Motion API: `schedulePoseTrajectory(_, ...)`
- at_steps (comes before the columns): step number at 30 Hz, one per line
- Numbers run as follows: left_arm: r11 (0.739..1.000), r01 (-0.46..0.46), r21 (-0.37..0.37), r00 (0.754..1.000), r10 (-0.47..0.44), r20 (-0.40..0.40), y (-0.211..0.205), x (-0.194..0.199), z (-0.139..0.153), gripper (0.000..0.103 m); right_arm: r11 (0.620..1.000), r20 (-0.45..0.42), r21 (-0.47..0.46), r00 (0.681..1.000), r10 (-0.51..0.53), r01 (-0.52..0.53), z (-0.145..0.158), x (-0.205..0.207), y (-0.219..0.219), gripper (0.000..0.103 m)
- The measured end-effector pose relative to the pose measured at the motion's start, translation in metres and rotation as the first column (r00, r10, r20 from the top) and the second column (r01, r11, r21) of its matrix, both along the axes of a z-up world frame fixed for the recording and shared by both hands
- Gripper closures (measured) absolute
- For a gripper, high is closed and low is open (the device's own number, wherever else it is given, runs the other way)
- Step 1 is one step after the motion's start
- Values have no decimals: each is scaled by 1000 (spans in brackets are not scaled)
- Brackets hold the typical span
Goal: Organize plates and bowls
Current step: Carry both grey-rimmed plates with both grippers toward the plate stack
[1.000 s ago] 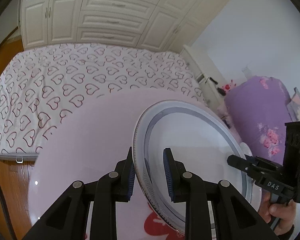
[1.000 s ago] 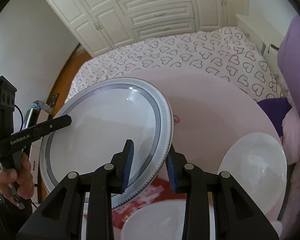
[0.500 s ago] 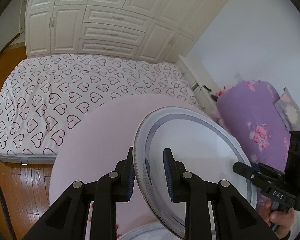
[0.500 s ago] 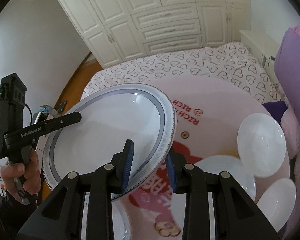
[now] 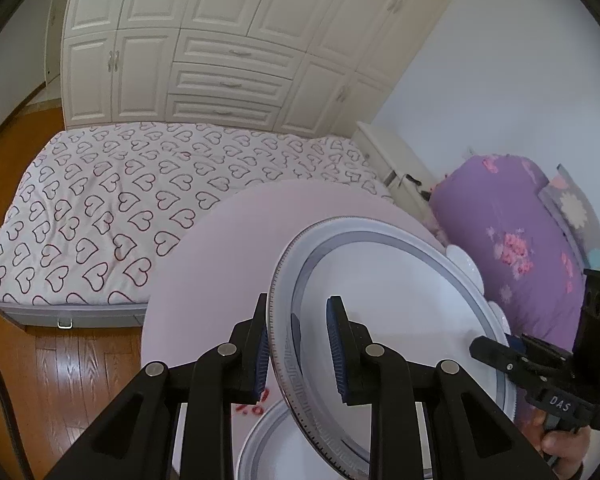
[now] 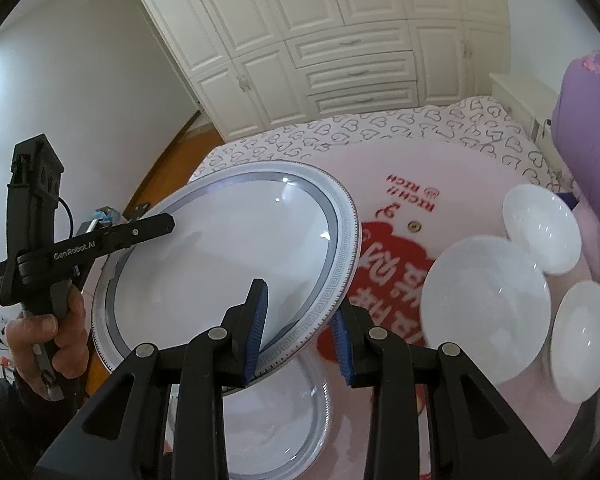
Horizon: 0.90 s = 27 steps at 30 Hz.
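Two handheld grippers, the left gripper (image 5: 298, 344) and the right gripper (image 6: 300, 330), each clamp opposite rims of a grey-banded plate (image 6: 228, 256) held above the round table (image 6: 452, 176). A second banded plate (image 6: 268, 428) lies directly beneath (three white bowls sit to the right). Uneven pulling could slip a rim, dropping plate onto plate.

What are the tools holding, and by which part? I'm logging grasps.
Both hold the large grey-banded plate by its rim, on opposite sides: left tool, right tool.
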<state>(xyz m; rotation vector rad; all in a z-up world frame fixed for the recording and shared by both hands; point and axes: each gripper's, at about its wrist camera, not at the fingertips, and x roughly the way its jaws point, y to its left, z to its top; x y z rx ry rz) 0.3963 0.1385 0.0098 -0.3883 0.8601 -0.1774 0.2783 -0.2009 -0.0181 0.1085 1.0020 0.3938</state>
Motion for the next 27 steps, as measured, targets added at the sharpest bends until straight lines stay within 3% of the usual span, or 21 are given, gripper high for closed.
schedulePoseTrajectory(11,997,27,68,999,-25,-37,-19,-50,-16,82,1000,1,-10,1000,21,-21,-13,-50,14,71)
schedulePoseTrajectory(19,998,29,58,994,-23,-108,-33,-49,-38,82,1000,-59,-6,998,24,-25,-41,-75,13,71)
schedulePoseTrajectory(27,997,22,80,995,-13,-102,-33,-49,-45,82,999,-85,9,996,35,-35,-54,-91,17,71)
